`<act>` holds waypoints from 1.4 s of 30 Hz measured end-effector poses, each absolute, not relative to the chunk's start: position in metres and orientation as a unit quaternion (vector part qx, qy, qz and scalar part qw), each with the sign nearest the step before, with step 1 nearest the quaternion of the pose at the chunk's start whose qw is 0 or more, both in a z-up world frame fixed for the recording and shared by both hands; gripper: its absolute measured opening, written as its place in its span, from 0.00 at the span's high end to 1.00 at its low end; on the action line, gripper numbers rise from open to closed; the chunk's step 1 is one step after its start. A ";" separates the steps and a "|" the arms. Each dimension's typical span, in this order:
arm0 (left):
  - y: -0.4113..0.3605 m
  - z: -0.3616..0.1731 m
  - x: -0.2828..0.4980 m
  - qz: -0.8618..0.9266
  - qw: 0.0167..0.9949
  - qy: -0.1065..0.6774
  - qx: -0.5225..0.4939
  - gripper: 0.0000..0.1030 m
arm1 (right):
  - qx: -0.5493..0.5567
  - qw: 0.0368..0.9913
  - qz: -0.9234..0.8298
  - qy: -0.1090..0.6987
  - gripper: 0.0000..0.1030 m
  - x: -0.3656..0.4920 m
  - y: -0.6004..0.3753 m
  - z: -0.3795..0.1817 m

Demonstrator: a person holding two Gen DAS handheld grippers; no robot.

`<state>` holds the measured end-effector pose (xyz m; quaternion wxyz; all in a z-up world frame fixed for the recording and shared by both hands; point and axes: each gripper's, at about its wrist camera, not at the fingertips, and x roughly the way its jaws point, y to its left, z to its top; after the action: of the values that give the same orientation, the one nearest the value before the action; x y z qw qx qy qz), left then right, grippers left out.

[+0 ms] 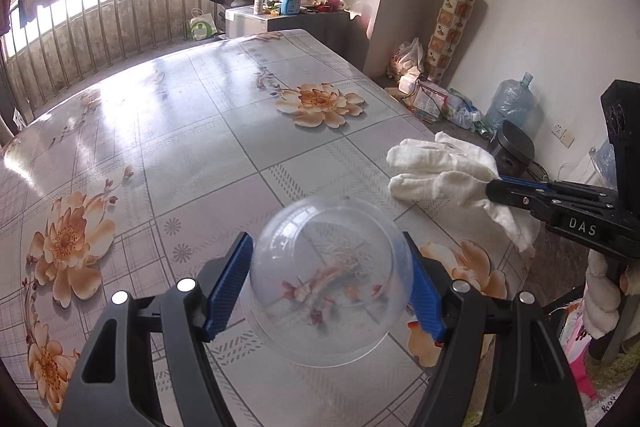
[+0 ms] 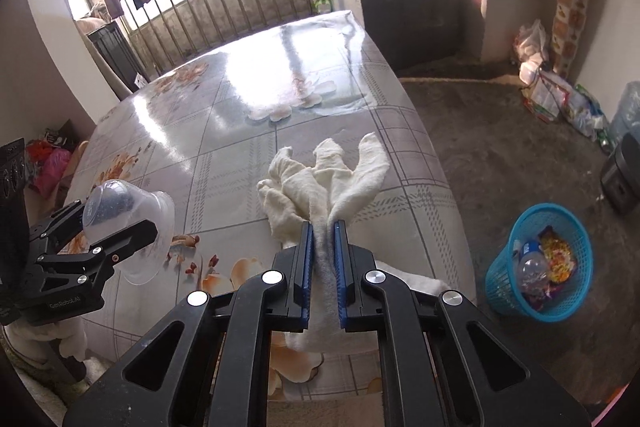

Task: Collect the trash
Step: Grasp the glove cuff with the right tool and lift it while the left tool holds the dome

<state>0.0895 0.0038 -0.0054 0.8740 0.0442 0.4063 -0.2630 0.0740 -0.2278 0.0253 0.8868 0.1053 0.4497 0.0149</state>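
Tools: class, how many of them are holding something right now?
2. The left tool grips a clear plastic bowl over the table; the right tool pinches a white cloth near the table's edge.

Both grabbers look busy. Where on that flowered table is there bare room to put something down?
Most of the table is bare: the whole stretch from the clear bowl in the left gripper out to the far edge by the window railing. It is crowded only at the near right edge, where the right gripper pinches the white cloth.
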 end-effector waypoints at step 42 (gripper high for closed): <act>-0.020 0.049 0.070 -0.260 0.898 0.346 0.082 0.31 | 0.236 0.907 0.044 0.347 0.92 0.048 -0.261 0.056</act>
<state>0.0702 -0.0197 0.0492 0.8978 0.0823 0.3457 -0.2601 0.0483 -0.2610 0.0555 0.9068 0.2361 0.3465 0.0445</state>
